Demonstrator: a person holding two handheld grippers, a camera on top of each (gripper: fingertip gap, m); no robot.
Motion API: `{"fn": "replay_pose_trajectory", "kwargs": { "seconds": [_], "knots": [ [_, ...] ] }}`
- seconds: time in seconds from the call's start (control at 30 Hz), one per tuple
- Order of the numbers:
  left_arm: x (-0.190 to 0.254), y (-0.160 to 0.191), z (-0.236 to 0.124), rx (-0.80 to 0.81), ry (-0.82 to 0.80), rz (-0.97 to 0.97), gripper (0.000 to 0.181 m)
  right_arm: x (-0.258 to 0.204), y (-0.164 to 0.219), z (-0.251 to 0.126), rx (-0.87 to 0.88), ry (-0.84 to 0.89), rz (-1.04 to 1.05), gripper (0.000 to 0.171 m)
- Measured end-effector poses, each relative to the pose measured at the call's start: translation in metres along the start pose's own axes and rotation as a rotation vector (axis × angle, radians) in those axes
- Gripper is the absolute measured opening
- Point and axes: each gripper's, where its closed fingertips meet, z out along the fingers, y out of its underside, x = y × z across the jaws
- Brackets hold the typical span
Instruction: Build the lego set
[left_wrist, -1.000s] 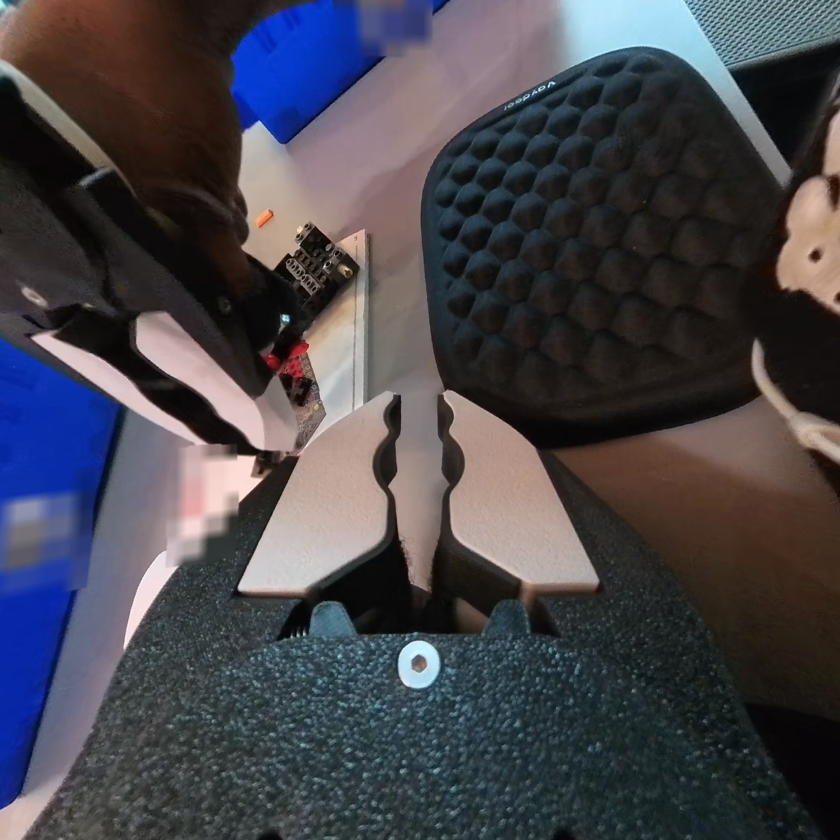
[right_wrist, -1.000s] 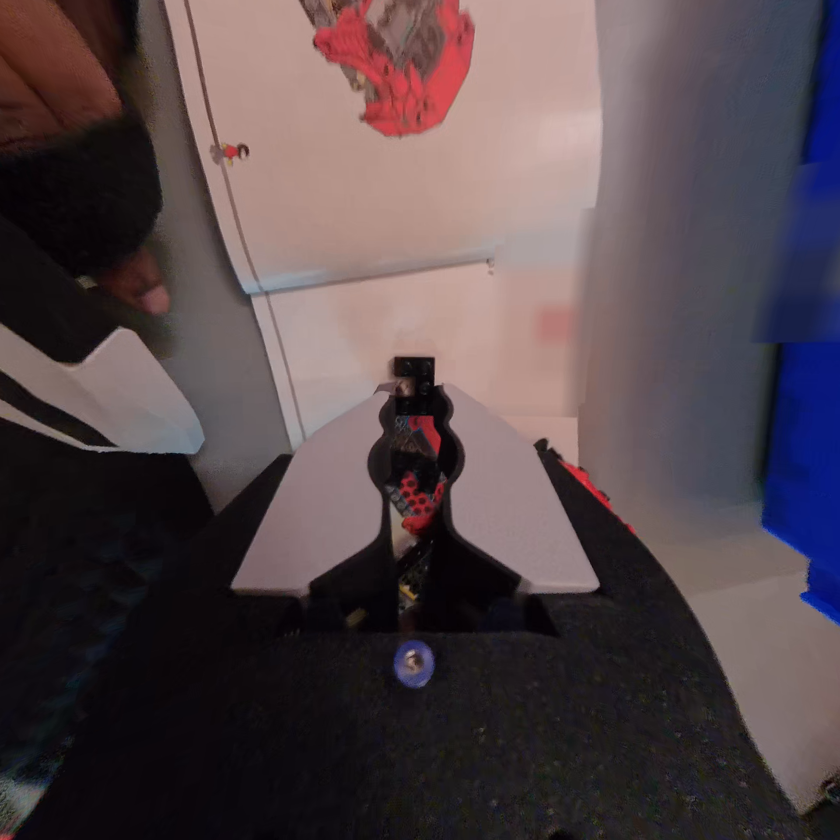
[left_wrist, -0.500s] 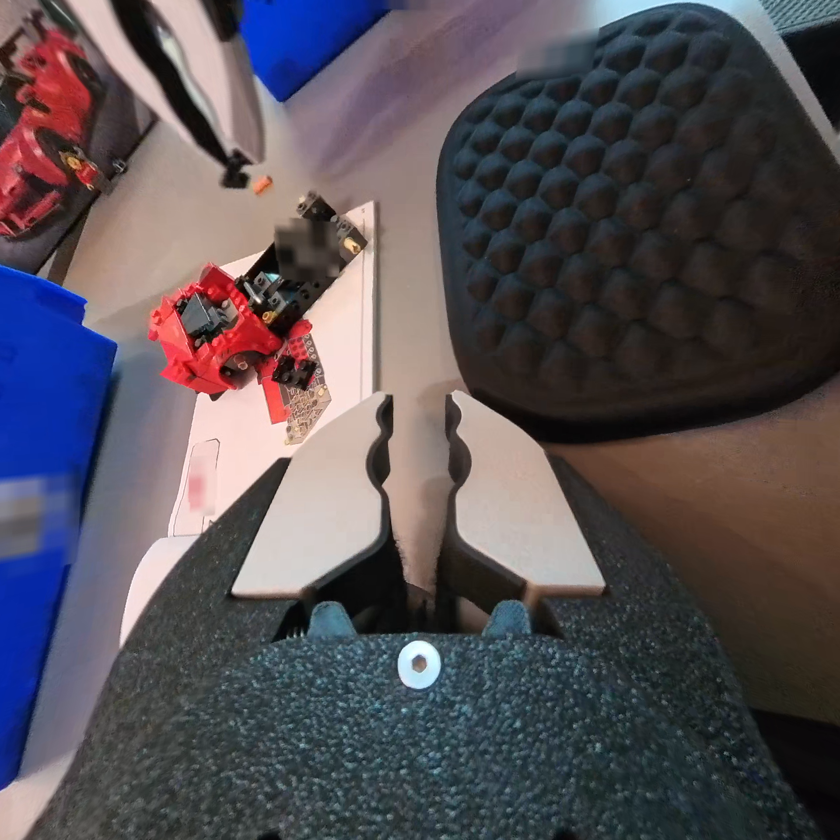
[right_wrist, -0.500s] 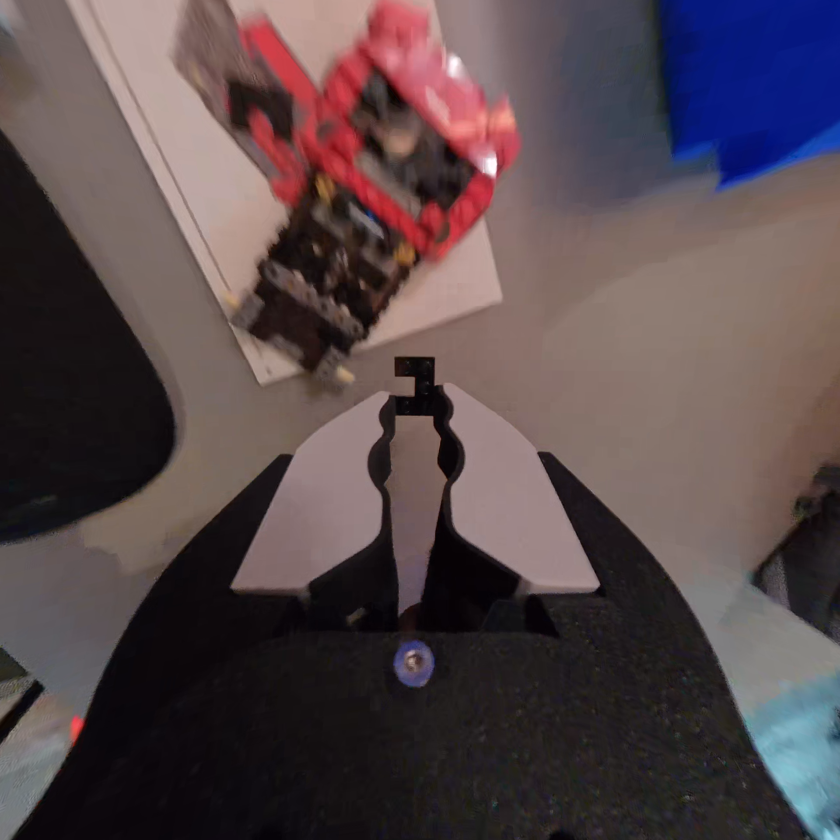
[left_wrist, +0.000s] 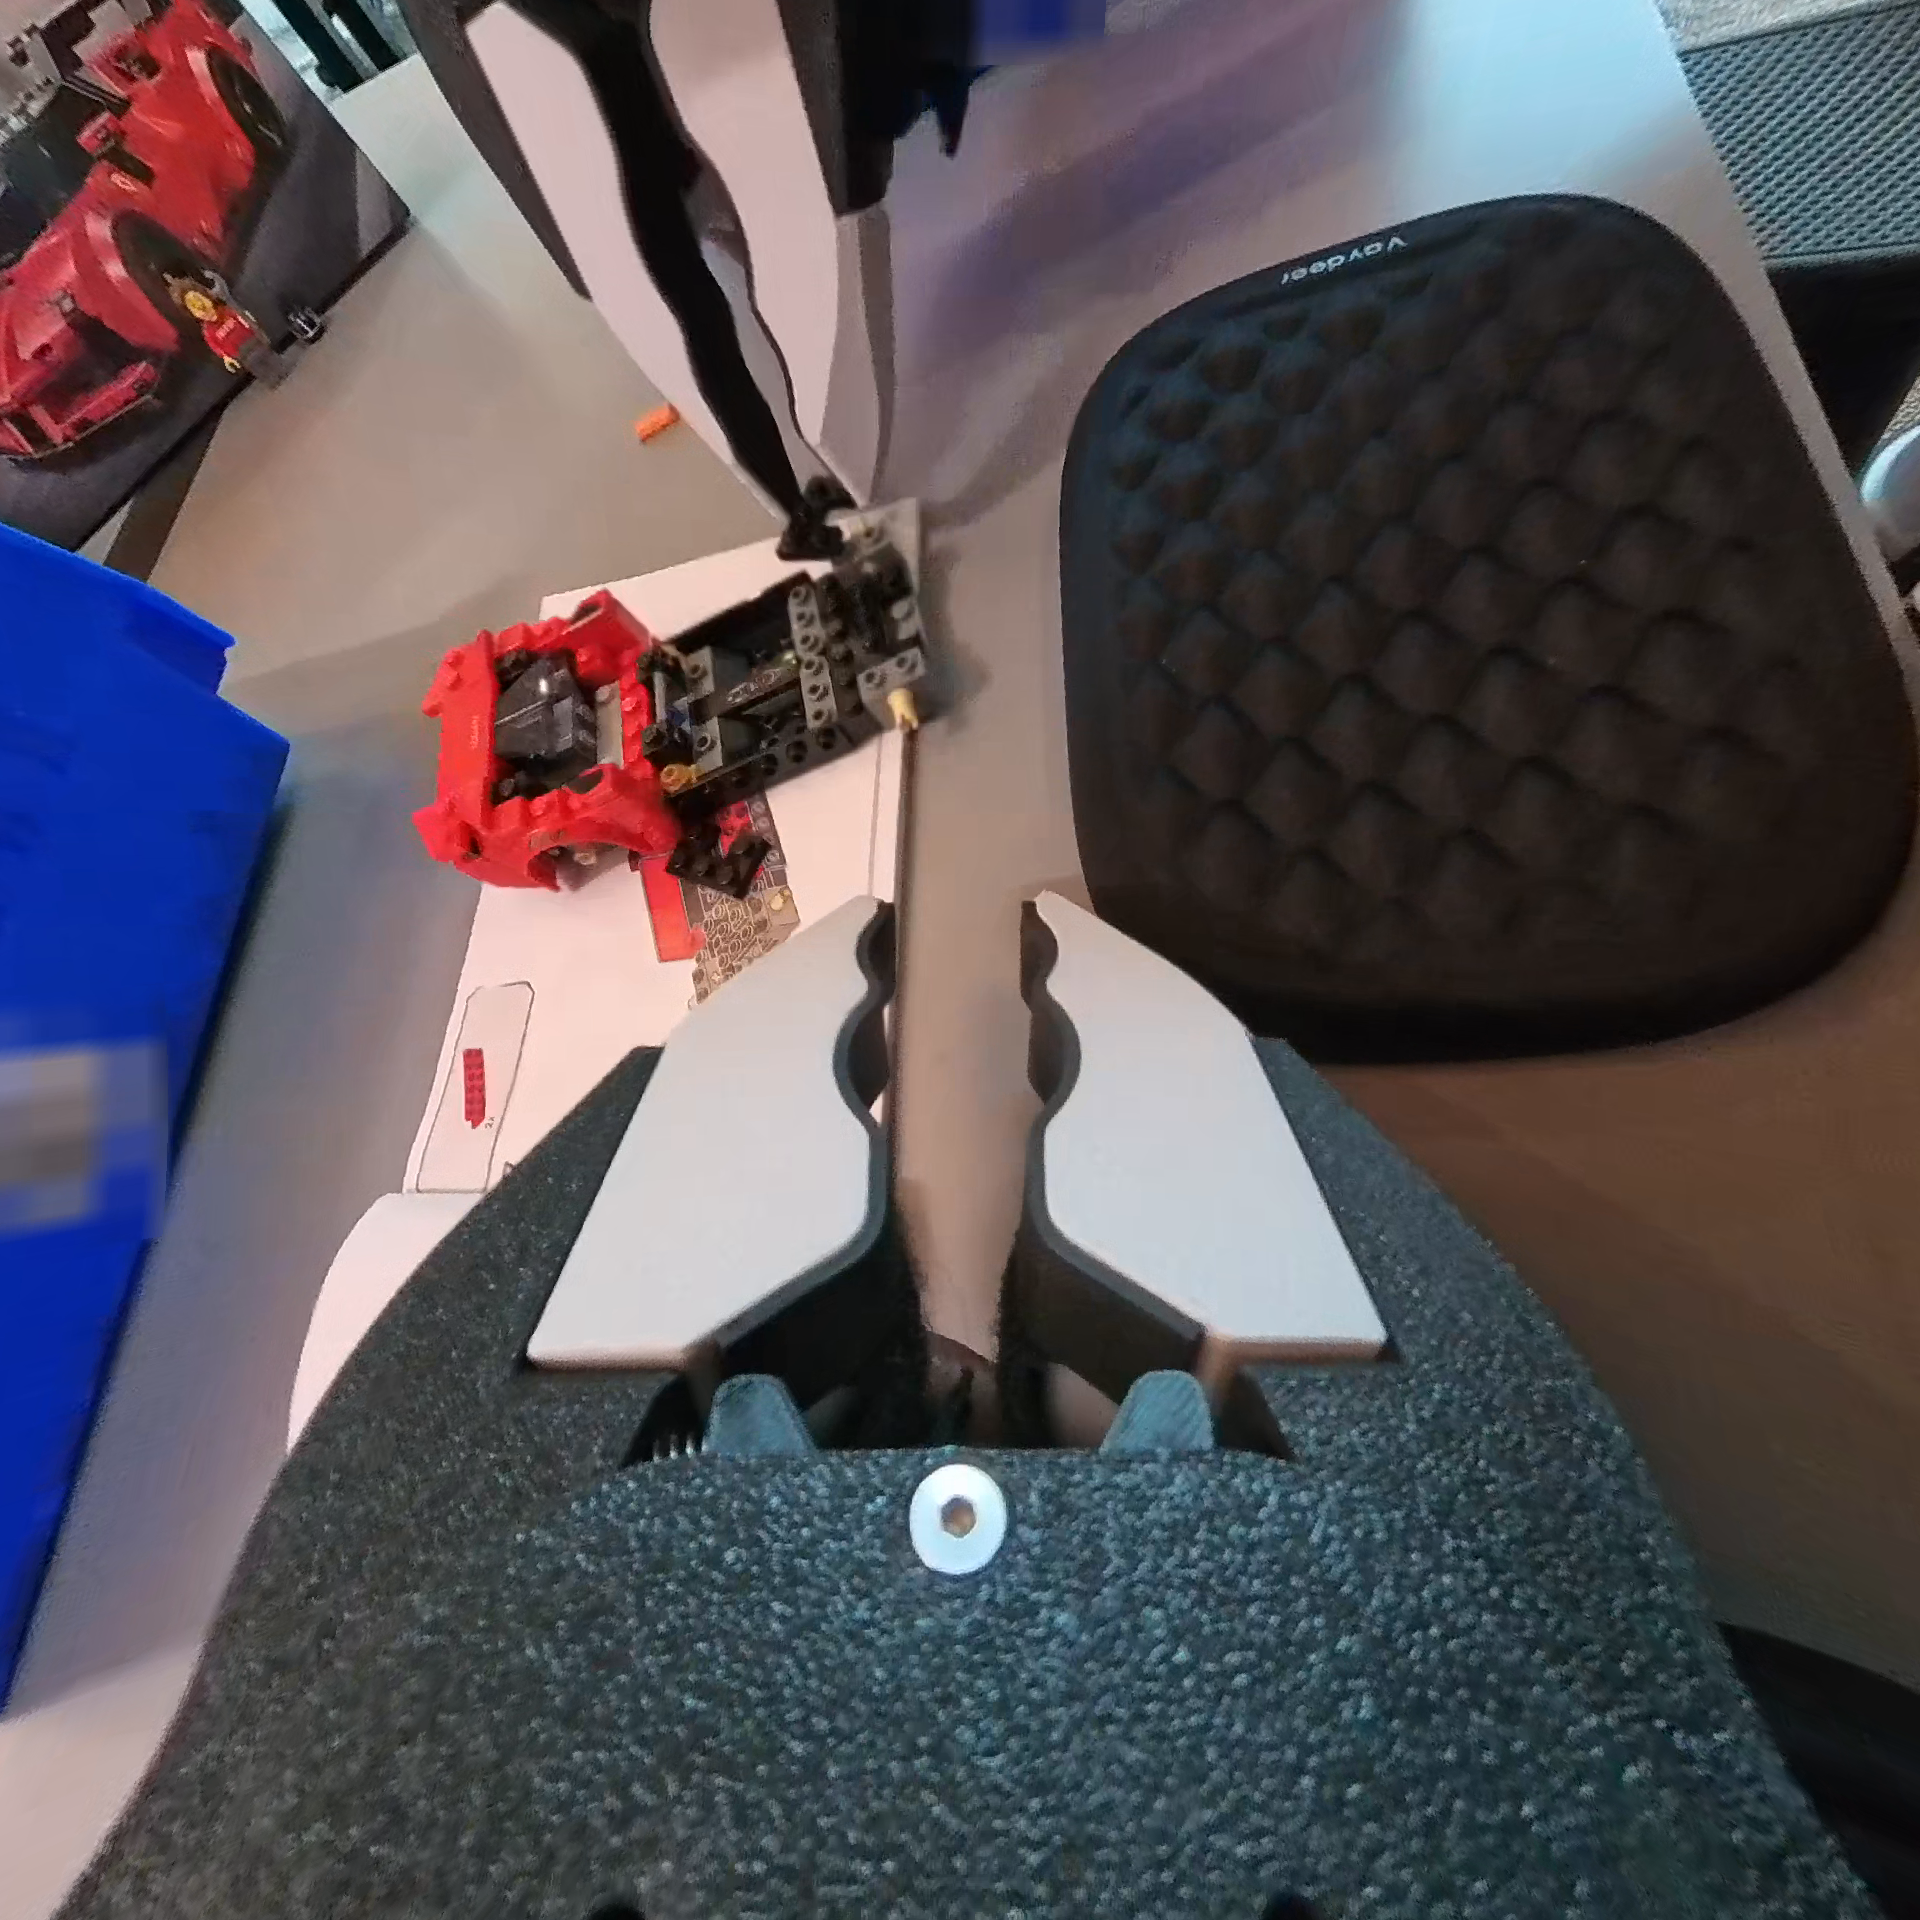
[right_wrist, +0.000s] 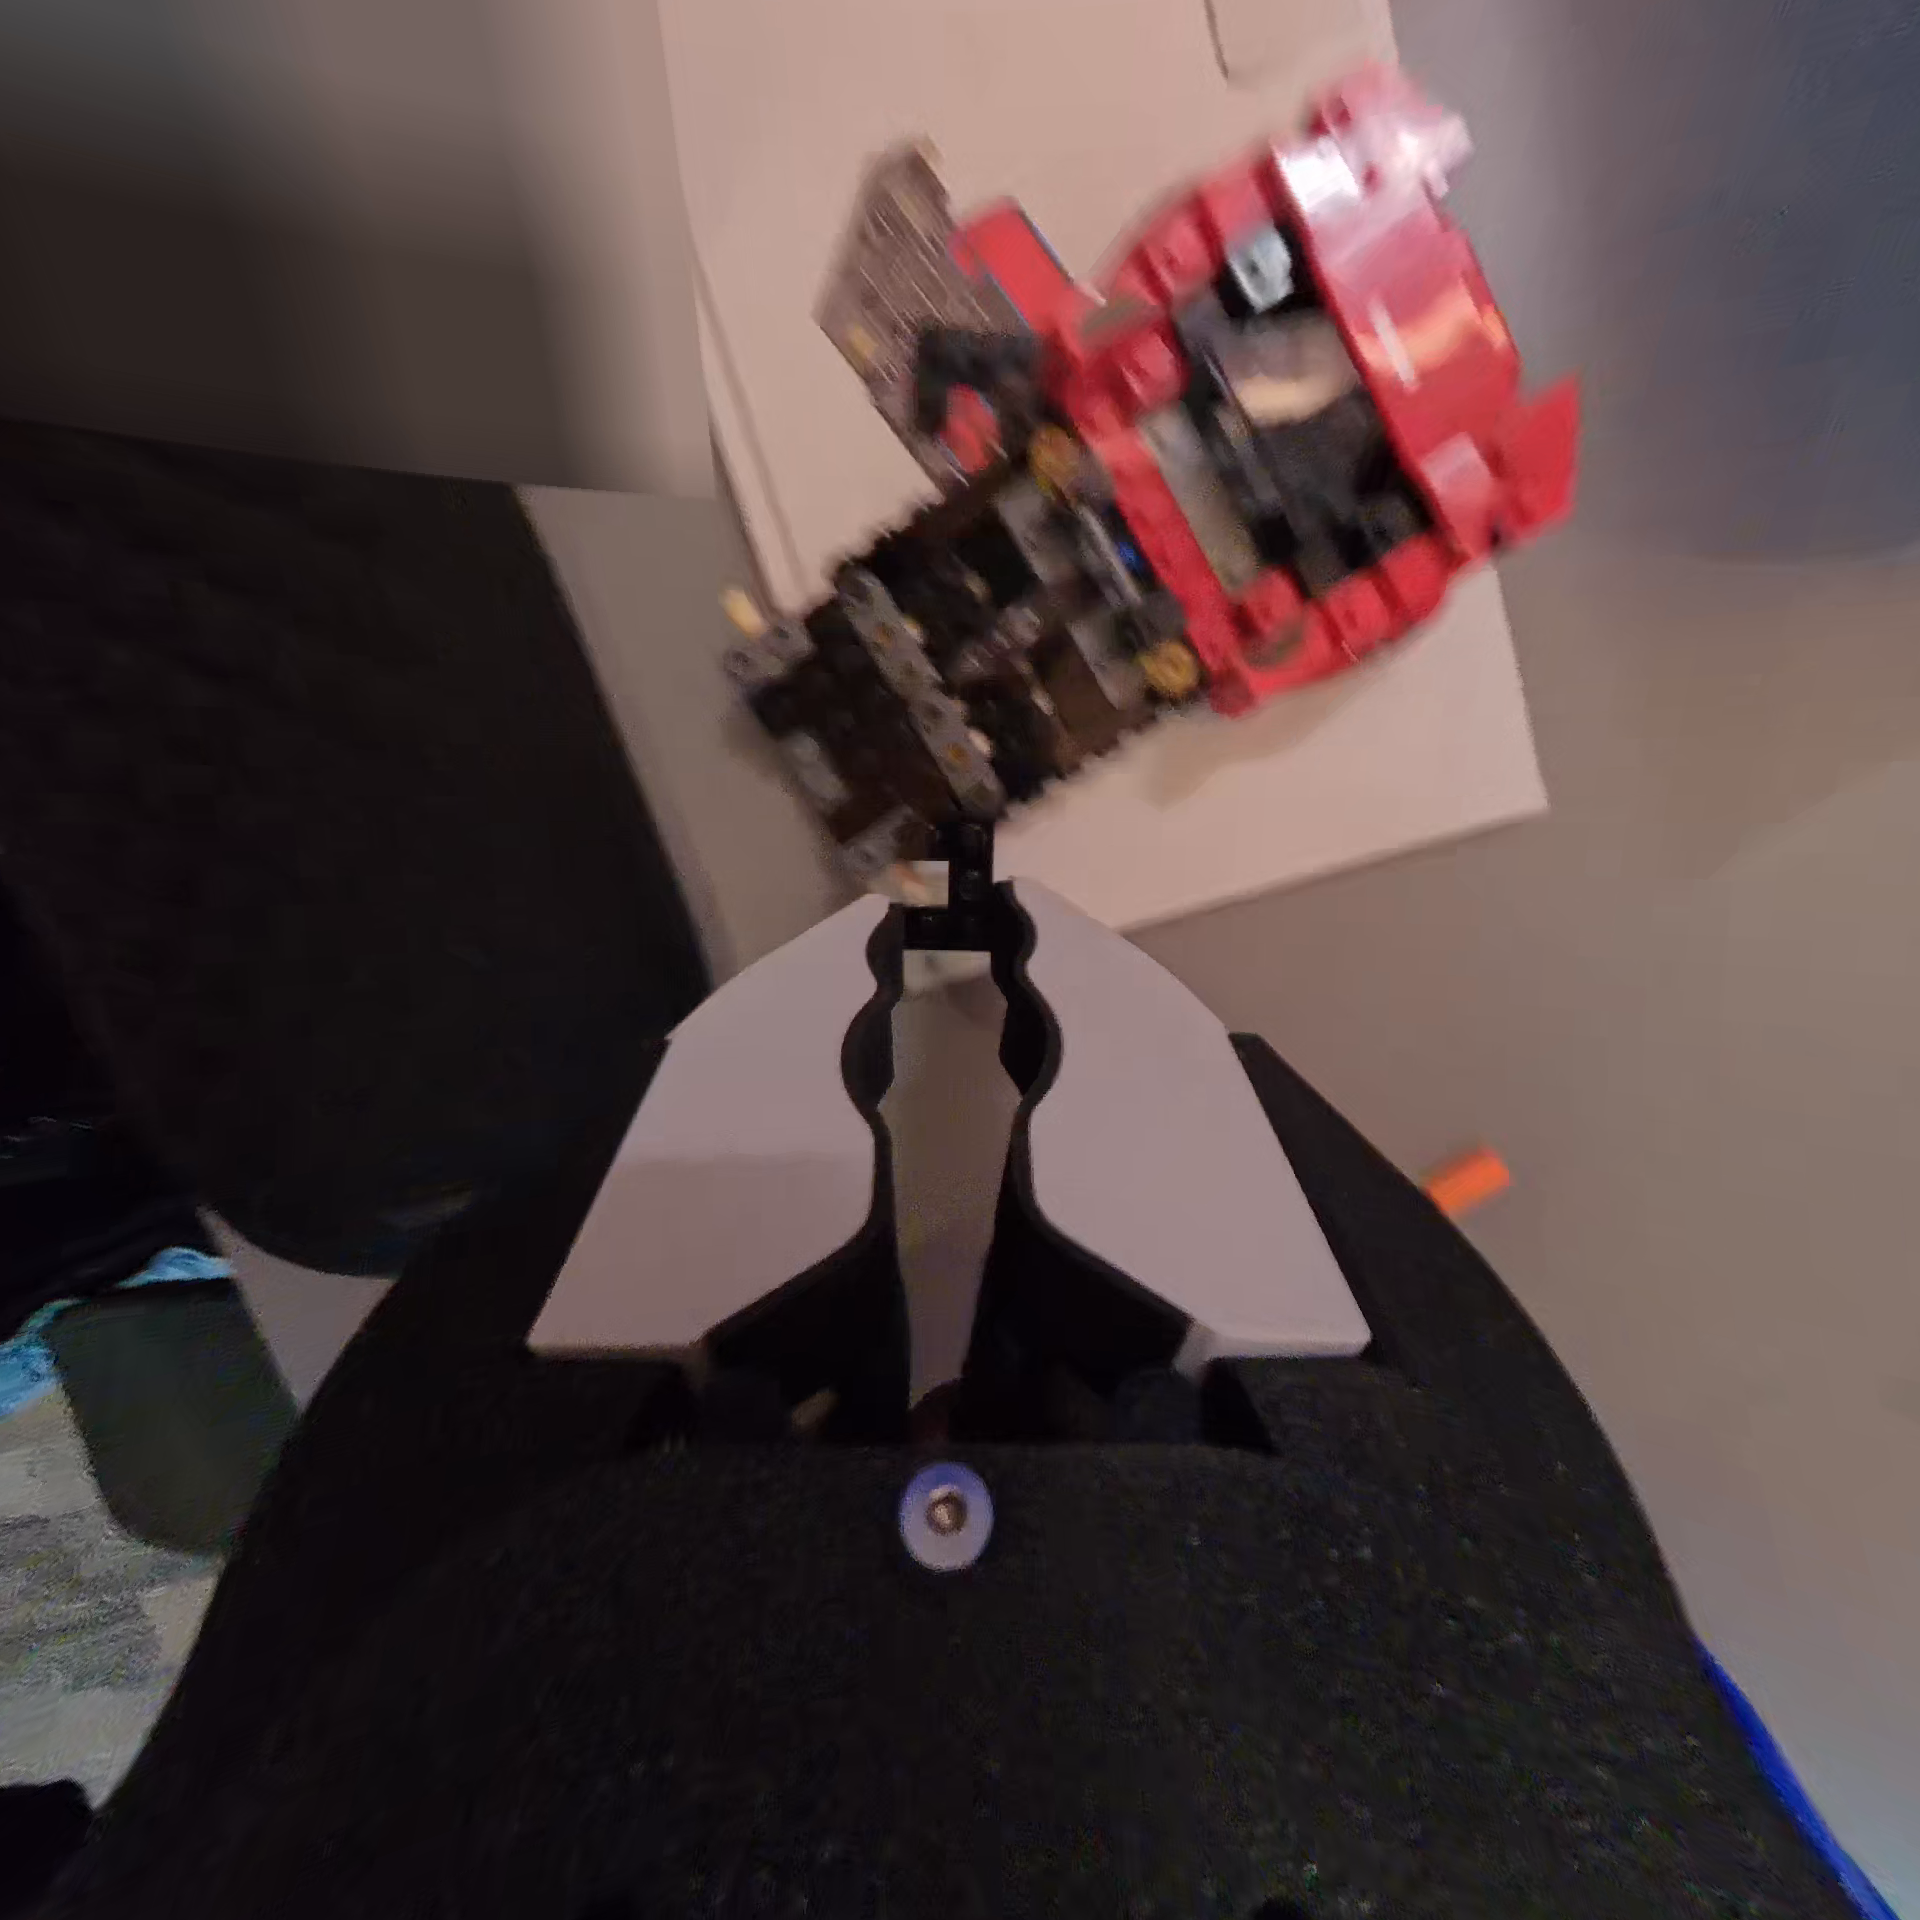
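- Right gripper (right_wrist: 958, 914) tilts down at the dark rear end of the half-built red car (left_wrist: 665, 743), jaws clenched on one small black piece (right_wrist: 961, 899).
- Left gripper (left_wrist: 956, 920) hangs level near the car, jaws parted, empty.
- One car sits on one instruction sheet (left_wrist: 582, 997) on the worktop (left_wrist: 416, 436).

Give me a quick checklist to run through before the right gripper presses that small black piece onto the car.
1. Grip on the small black piece: ok; the right gripper pinches it at its fingertips.
2. Piece near its target: ok; it sits at the black chassis end of the lego car.
3. Exact stud alignment: cannot tell; the right wrist view is blurred.
4. Car steadied: not ok; the left gripper is open, holds nothing, and sits short of the car.
5. Car seated flat: ok; it rests on the instruction sheet.
6. Loose orange piece: ok; it lies apart from the car.
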Motion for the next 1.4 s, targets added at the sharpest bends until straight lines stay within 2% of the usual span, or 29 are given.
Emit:
{"fn": "replay_pose_trajectory", "kwargs": {
  "seconds": [0.07,0.2,0.3,0.47,0.6,0.73,0.9,1.4],
  "knots": [
    [0.0,0.001,0.0,-0.004,-0.002,0.0,0.022,-0.013,-0.01,0.001,0.024,-0.026,-0.009,0.016],
    [0.001,0.002,-0.002,0.003,0.004,-0.027,0.022,-0.011,-0.002,-0.008,-0.062,0.056,-0.102,0.016],
    [0.001,0.002,-0.001,0.004,0.003,-0.031,0.022,-0.021,-0.024,-0.012,0.006,0.031,-0.28,0.016],
    [-0.004,-0.008,0.001,0.022,-0.003,-0.038,0.023,-0.011,-0.038,-0.001,-0.062,-0.024,-0.511,0.016],
    [-0.014,-0.018,0.004,0.068,-0.007,-0.067,0.008,-0.015,-0.039,0.007,-0.11,-0.147,-0.553,0.016],
    [-0.021,-0.024,0.013,0.099,0.047,-0.136,0.007,-0.018,-0.038,0.012,-0.118,-0.186,-0.548,0.016],
    [-0.029,-0.017,0.025,0.049,0.062,-0.14,0.009,-0.016,-0.036,0.016,-0.132,-0.166,-0.558,0.016],
    [-0.024,-0.012,0.027,0.032,0.048,-0.095,0.01,-0.014,-0.035,0.023,-0.147,-0.14,-0.57,0.016]
  ]
}}
